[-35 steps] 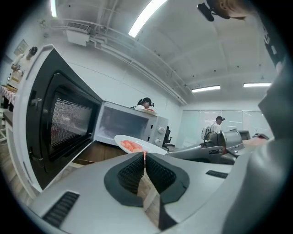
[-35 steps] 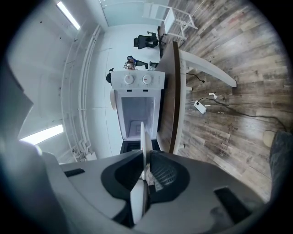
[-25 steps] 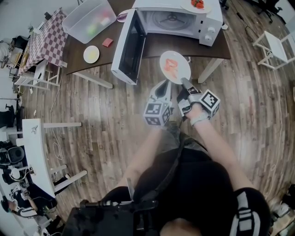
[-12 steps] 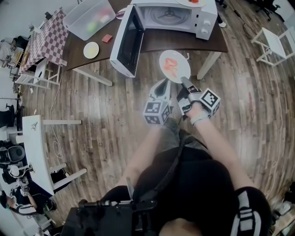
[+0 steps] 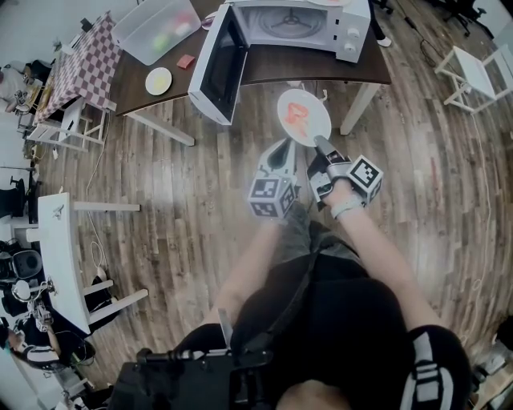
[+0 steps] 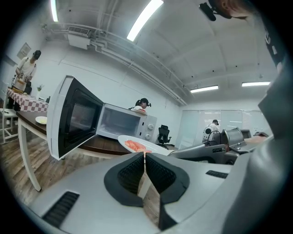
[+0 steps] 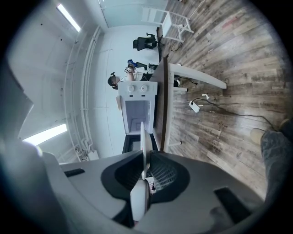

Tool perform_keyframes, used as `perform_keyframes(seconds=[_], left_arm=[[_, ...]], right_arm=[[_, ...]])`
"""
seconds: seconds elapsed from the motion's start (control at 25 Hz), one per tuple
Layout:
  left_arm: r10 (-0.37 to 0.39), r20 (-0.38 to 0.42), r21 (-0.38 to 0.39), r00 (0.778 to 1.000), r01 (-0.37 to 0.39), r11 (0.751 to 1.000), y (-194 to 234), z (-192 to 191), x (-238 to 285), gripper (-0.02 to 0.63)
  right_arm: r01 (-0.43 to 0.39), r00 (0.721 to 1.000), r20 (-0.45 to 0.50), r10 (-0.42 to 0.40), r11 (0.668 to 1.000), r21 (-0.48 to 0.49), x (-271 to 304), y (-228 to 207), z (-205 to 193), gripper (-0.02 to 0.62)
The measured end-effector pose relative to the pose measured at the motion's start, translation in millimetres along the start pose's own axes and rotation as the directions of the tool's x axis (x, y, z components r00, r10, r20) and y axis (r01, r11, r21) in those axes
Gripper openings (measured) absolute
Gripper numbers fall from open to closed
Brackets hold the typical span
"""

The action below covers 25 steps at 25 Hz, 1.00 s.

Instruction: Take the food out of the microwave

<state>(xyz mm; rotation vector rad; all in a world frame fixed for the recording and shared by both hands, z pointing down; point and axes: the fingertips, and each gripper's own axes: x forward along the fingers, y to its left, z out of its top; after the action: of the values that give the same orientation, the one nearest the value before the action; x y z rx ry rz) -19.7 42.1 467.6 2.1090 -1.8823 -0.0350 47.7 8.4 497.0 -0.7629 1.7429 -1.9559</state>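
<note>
A white plate [image 5: 304,120] with orange-red food [image 5: 296,118] hangs over the wooden floor in front of the table. My right gripper [image 5: 319,142] is shut on its near rim; in the right gripper view the plate [image 7: 143,146] stands edge-on between the pads. Just left of it my left gripper [image 5: 282,149] is shut and holds nothing; its pads [image 6: 136,170] meet in the left gripper view, with the plate [image 6: 139,145] just beyond. The white microwave [image 5: 292,24] stands on the brown table [image 5: 272,70], door [image 5: 215,68] swung wide, cavity bare.
On the table's left part lie a clear plastic bin [image 5: 156,30], a small plate [image 5: 159,80] and a red item [image 5: 186,61]. A checkered table [image 5: 80,72] stands far left, a white table [image 5: 60,256] lower left, and a white stool [image 5: 473,76] at the right.
The table and microwave have slid toward the top of the head view as the person backs away. Both grippers and the held plate keep their pose.
</note>
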Motion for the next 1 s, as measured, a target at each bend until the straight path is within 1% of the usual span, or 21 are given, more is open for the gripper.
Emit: perform_keyframes(seconds=[0.2,0.4,0.56,0.72,0.92,1.0], left_arm=[[0.005,0.003,-0.002,1.0,-0.005,1.0,-6.5,-3.2,-4.3,0.009],[0.011,0.003,-0.001,1.0,-0.011,1.0,-6.2,-1.9,-6.4,0.009],[0.013,0.01,0.004,1.0,-0.013,1.0,-4.6,1.3,-3.1,0.009],[0.01,0.003,0.01,1.0,-0.01,1.0,-5.1,1.9,0.0,0.009],[0.011,0.004,0.013,1.0,-0.011,1.0,-3.4,3.4,4.6,0.009],[0.01,0.002,0.012,1.0,-0.01,1.0,-3.7,3.1,6.8,0.009]], right_arm=[[-0.006,1.0,-0.008,0.006,1.0,0.001,-7.1,-0.7,-1.2,0.043],[-0.002,1.0,-0.019,0.001,1.0,-0.019,-9.3,-5.5,0.2,0.042],[-0.02,1.0,-0.019,0.02,1.0,0.001,-5.2,3.1,-1.7,0.041],[0.002,1.0,-0.017,-0.002,1.0,-0.018,-5.0,0.1,2.9,0.042],[-0.014,1.0,-0.015,0.014,1.0,0.001,-0.8,1.8,4.7,0.041],[-0.006,1.0,-0.016,0.006,1.0,-0.006,-0.3,1.0,6.7,0.041]])
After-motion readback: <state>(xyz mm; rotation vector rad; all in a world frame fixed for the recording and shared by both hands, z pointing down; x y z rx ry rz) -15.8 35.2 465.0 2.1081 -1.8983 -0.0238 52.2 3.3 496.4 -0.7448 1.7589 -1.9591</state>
